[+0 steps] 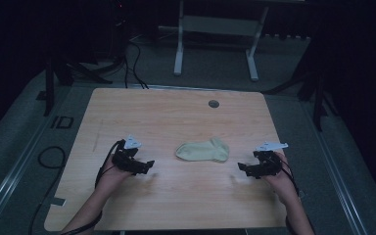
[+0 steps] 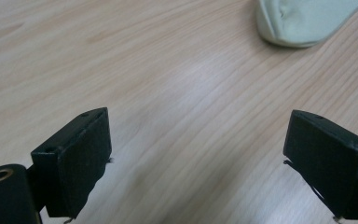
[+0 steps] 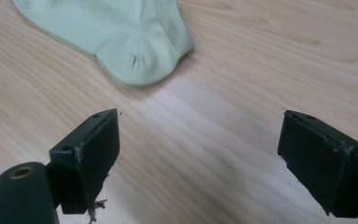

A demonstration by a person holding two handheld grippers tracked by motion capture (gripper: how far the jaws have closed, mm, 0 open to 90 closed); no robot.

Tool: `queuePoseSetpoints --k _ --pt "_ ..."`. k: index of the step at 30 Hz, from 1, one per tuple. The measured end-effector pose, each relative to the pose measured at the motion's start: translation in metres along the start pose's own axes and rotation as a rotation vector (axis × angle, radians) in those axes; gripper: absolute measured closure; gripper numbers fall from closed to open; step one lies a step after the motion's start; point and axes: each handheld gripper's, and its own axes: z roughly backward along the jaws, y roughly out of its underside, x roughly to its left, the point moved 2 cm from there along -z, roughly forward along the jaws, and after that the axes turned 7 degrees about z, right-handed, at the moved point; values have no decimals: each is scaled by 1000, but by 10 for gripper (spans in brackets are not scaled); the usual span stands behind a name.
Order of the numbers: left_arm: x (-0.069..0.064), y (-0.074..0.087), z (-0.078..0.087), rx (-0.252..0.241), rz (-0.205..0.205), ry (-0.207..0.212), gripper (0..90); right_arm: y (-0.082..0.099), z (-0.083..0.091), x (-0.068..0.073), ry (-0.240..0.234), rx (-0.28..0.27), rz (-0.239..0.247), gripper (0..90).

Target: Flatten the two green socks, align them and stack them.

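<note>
Wooden table (image 1: 176,196) lies bare at the near edge; nothing looks begun. Left gripper (image 1: 147,166) at eight o'clock and right gripper (image 1: 242,169) at four o'clock hang with jaws spread wide, grasping nothing; both aim inward. Between them, just beyond, a pale green sock (image 1: 203,151) lies flat near the table's middle, untouched; its long axis runs nine-to-three, cuff and heel toward three o'clock, toe toward nine.

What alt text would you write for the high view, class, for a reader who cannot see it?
A pale green sock lies flat on a wooden table, between two hand-held black grippers. The left gripper and right gripper point inward at it with jaws open, touching nothing.
</note>
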Motion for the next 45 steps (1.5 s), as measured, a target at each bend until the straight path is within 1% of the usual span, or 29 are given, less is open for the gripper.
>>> queuePoseSetpoints --k 1,3,4,5,7,11,12,14,17,20,23,26,27,29,34,38,39,41,43,45 --pt "1 2 1 2 6 -1 76 2 2 -1 8 -4 -9 127" --pt "2 5 3 -1 9 -6 76 5 6 -2 7 -15 -16 128" --pt "5 10 7 -6 17 -13 76 6 8 -2 12 -18 -17 129" --pt "5 12 9 -8 20 -19 76 7 9 -1 14 -15 -18 129" --pt "5 17 13 -15 24 -16 76 11 12 0 20 -9 -14 129" --pt "4 25 19 -7 34 -19 76 16 17 1 29 -10 -17 129" --pt "4 28 20 -9 31 -20 76 17 18 1 31 -9 -17 129" --pt "4 31 23 1 32 -24 76 20 20 0 42 -3 -20 130" --pt "6 36 27 -3 34 -25 76 23 23 0 43 -5 -19 133" --pt "8 40 30 -6 45 -29 76 25 25 1 49 -8 -25 133" --pt "10 45 34 -15 60 -43 76 28 30 -1 56 -18 -42 134" --pt "12 48 37 -22 67 -45 76 30 32 -2 64 -22 -55 135" --pt "14 52 40 -26 69 -58 76 31 33 -2 66 -25 -59 135" --pt "17 55 43 -31 79 -65 76 35 37 -4 70 -46 -82 135" --pt "20 62 51 -43 99 -79 76 38 40 -2 81 -60 -99 136" --pt "22 66 56 -54 109 -83 76 39 42 2 93 -63 -98 137" --pt "24 69 60 -63 116 -90 76 39 43 2 97 -66 -95 138" --pt "26 71 61 -68 122 -94 76 41 44 2 101 -69 -107 138" --pt "27 73 62 -67 120 -104 76 43 44 1 105 -69 -112 138" --pt "28 74 61 -65 125 -99 76 43 44 0 108 -67 -114 138"
